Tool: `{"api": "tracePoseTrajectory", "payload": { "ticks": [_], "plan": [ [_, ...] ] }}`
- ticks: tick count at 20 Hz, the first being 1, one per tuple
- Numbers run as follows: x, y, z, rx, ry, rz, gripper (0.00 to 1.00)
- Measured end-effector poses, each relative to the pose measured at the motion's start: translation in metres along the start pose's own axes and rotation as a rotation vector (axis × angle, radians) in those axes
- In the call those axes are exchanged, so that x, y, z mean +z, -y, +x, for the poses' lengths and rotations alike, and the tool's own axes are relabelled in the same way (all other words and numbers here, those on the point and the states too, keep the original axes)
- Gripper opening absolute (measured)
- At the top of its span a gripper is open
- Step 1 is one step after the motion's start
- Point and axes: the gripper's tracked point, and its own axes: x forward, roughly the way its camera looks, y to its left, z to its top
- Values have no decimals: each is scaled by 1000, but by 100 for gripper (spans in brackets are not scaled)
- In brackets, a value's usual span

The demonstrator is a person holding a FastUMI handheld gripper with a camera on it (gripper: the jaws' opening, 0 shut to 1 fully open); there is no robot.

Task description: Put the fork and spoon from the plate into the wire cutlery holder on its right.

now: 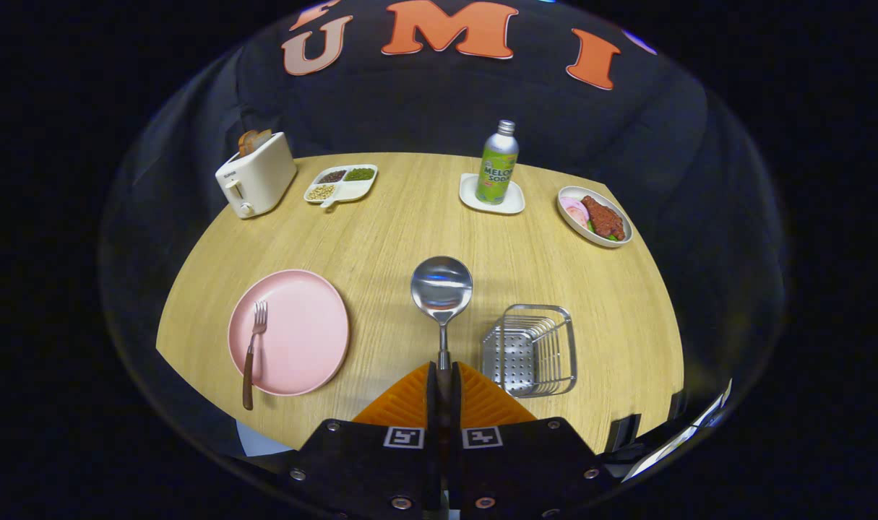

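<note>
My gripper (pixel 443 375) is shut on the dark handle of a metal spoon (pixel 441 289), whose bowl points forward above the wooden table, between the plate and the holder. The pink plate (pixel 305 328) lies to the left of the fingers. A fork (pixel 251 347) with a brown handle rests on the plate's left side, its handle sticking out over the near rim. The wire cutlery holder (pixel 532 350) stands just right of the fingers, with a perforated metal insert inside it.
At the back of the round wooden table (pixel 410 224) stand a white toaster (pixel 256 177) with bread, a divided snack dish (pixel 341 184), a green soda bottle (pixel 496 167) on a white coaster, and a plate of food (pixel 595 215) at the right.
</note>
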Motion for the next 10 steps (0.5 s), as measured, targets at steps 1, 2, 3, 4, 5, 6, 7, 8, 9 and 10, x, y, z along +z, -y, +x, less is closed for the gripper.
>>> {"api": "tracePoseTrajectory", "payload": {
  "ticks": [1, 2, 3, 4, 5, 6, 7, 8, 9, 10],
  "plan": [
    [-5, 9, -1, -10, -23, -4, 5],
    [-8, 18, -2, -25, -40, -11, 5],
    [-11, 29, -2, -41, -59, -22, 5],
    [-13, 37, -3, -49, -75, -27, 5],
    [-17, 44, -3, -49, -98, -32, 5],
    [-21, 49, -2, -49, -118, -34, 5],
    [-25, 54, -1, -49, -141, -37, 5],
    [-29, 58, -1, -48, -164, -38, 5],
    [-33, 63, 0, -46, -187, -35, 5],
    [-36, 67, 1, -42, -208, -32, 5]
  ]
}}
